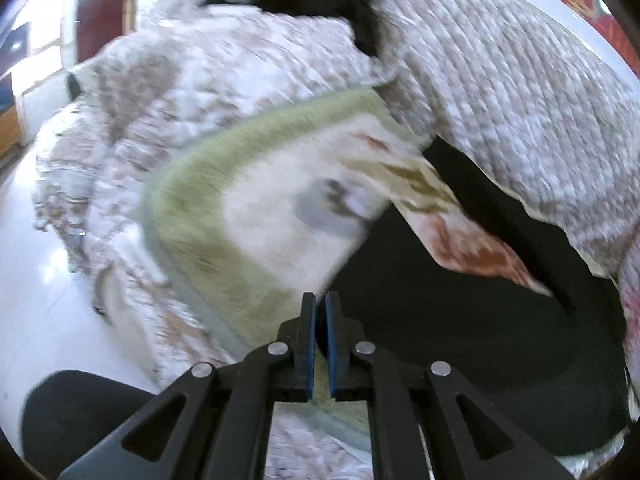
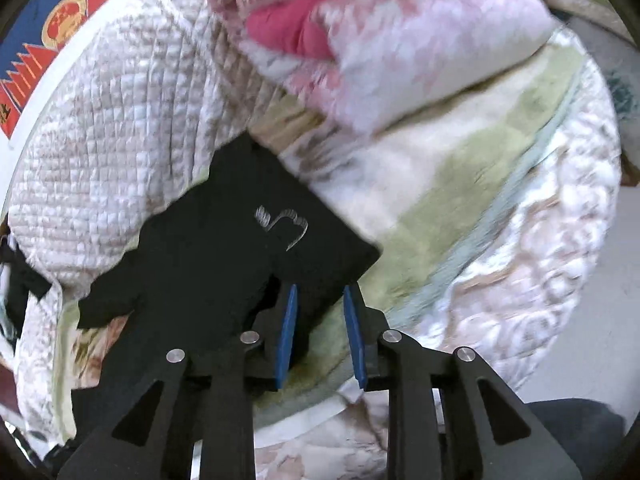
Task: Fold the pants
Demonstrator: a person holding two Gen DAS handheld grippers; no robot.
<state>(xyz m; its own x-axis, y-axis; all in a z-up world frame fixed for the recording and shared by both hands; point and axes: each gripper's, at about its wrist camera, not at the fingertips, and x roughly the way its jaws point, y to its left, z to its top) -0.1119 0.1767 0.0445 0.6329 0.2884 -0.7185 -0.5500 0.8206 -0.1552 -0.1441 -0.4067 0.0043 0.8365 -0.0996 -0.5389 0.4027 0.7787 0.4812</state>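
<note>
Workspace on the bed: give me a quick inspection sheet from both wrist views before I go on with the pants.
Surface: quilted bedspread, rumpled, with a green-bordered blanket spread over it.
Job's things: black pants lie on the blanket, white logo facing up; fold state unclear.
Clutter: pink-and-white pillow at the far side; more dark cloth beyond the quilt.
Grippers: left gripper nearly shut, nothing visibly between the pads; right gripper open, the pants' edge by its tips, not pinched.
Cables: nothing seen.
Surroundings: white floor; red-and-blue patterned panel behind the bed.
</note>
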